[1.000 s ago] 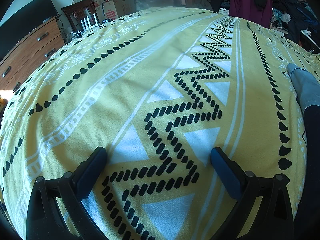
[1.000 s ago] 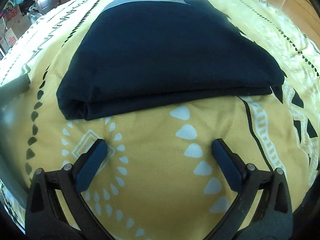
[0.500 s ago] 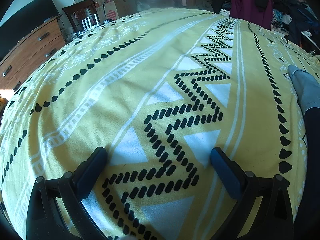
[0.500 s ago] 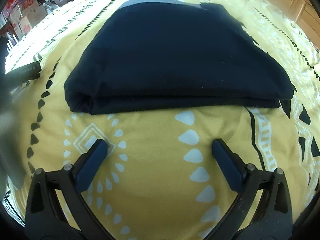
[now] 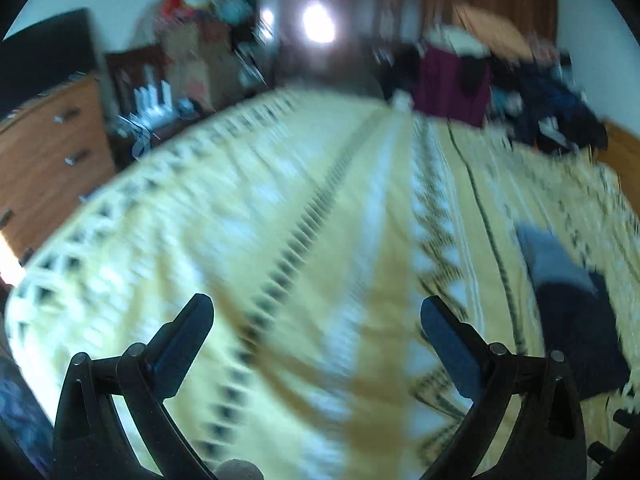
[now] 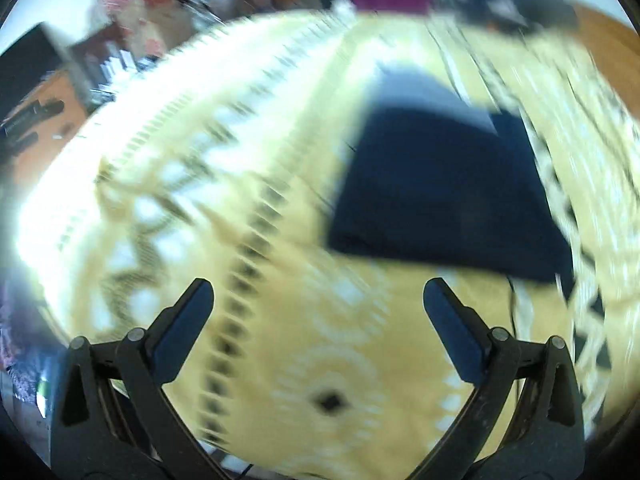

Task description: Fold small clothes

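On the bed, over its yellow patterned cover, both my claws hang empty with the fingers spread wide: my left claw over bare cover, my right claw just short of the near edge of the folded dark garment. That garment lies flat to the right of the bed's middle, with a grey piece showing from under its far edge. In the left view the same dark garment sits off to my right, well apart from that claw.

Both views are heavily smeared, so I judge my hands are moving fast. The risk I see is a swing catching the fold's near edge and dragging it open, or rucking the cover beneath it. If another piece comes next, grabbing blind could pinch the cover too.

No brand, label or writing is legible anywhere; the blur hides any there may be.
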Demonstrator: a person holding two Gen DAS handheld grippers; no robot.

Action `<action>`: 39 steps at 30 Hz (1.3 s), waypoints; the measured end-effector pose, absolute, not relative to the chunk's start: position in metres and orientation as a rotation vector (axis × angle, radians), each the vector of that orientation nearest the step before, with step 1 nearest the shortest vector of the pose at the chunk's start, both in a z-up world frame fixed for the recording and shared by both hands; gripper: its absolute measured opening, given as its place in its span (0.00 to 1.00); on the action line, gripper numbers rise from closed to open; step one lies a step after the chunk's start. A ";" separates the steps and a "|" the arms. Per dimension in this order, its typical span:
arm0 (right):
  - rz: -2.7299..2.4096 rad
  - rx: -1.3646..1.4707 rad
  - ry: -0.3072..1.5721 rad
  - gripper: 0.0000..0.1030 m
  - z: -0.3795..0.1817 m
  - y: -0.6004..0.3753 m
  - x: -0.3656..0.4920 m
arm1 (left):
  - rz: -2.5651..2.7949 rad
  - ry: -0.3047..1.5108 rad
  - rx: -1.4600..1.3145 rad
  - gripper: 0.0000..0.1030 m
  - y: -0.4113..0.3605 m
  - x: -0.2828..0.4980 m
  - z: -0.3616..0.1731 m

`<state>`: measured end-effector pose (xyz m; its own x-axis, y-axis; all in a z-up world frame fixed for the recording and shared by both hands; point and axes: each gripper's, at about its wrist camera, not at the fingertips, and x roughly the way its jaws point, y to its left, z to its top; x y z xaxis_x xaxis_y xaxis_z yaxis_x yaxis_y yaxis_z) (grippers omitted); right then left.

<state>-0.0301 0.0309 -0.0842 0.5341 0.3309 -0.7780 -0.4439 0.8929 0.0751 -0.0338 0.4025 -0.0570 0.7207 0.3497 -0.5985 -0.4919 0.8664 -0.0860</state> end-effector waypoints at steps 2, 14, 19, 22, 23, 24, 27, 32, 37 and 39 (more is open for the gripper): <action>0.555 -0.143 0.827 1.00 -0.060 0.066 -0.039 | 0.545 0.511 -0.224 1.00 0.447 -0.075 -0.012; 0.960 -0.066 0.817 1.00 -0.032 0.296 -0.029 | 0.710 0.569 0.002 1.00 0.631 -0.217 0.051; 0.927 -0.030 1.064 1.00 -0.108 0.360 -0.015 | 0.577 0.784 -0.077 1.00 0.645 -0.171 -0.071; 0.888 -0.036 1.103 1.00 -0.130 0.378 -0.017 | 0.529 0.874 -0.044 1.00 0.636 -0.139 -0.137; 0.871 -0.056 1.111 1.00 -0.137 0.388 -0.017 | 0.512 0.894 -0.040 1.00 0.632 -0.131 -0.152; 0.861 -0.069 1.120 1.00 -0.140 0.392 -0.016 | 0.490 0.914 -0.038 1.00 0.633 -0.124 -0.169; 0.812 -0.094 1.140 1.00 -0.153 0.408 -0.013 | 0.439 0.941 -0.029 1.00 0.635 -0.109 -0.202; 0.765 -0.144 1.098 1.00 -0.158 0.448 -0.020 | 0.374 0.932 0.006 1.00 0.635 -0.093 -0.221; 0.709 -0.162 1.088 1.00 -0.160 0.479 -0.025 | 0.348 0.914 0.005 1.00 0.632 -0.081 -0.213; 0.671 -0.171 1.112 1.00 -0.163 0.486 -0.028 | 0.343 0.924 -0.003 1.00 0.633 -0.079 -0.213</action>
<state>-0.0279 0.4862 -0.1632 0.2704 0.4125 -0.8699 -0.5772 0.7926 0.1965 -0.0788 0.6329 -0.2132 0.5520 0.2888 -0.7822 -0.2914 0.9458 0.1435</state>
